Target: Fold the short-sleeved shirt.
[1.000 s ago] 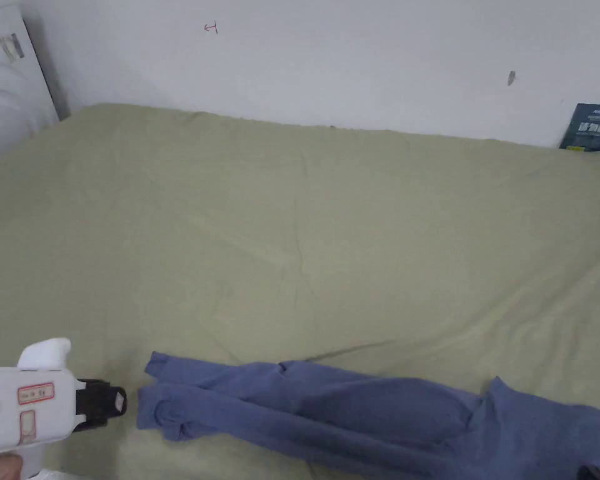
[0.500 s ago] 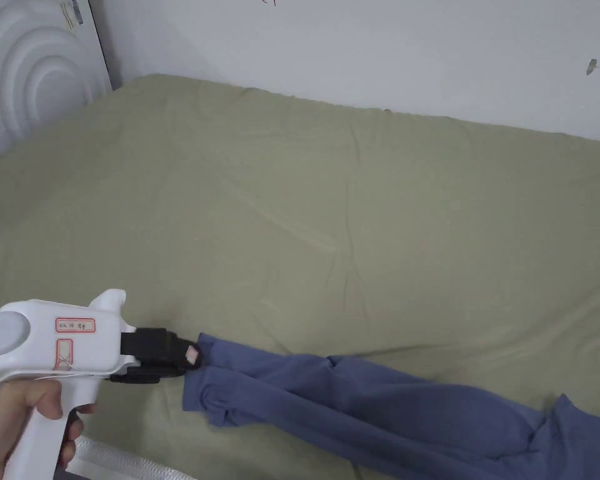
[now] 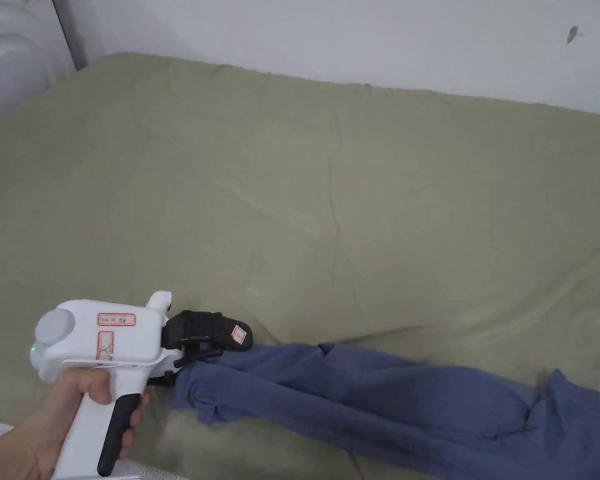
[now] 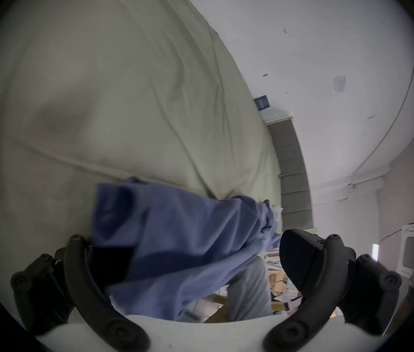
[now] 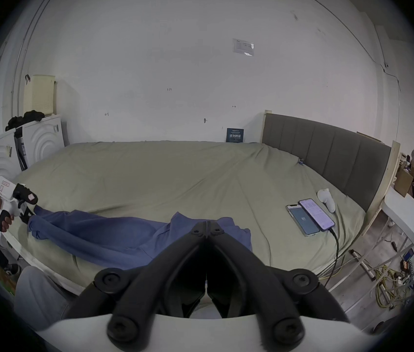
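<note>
Left gripper (image 3: 220,350) now reaching shirt (image 3: 380,400) end, fingers wide around it, right gripper (image 5: 207,226) fingers together.

On the green bed (image 5: 175,179): one blue shirt (image 5: 114,233); two phones (image 5: 310,215) side by side; one white controller (image 5: 326,200) beside them; two grippers, left (image 3: 220,344) and right (image 5: 207,226).

Soft, even indoor light; claw views fisheye-warped, dark-cornered, slightly blurred.
</note>
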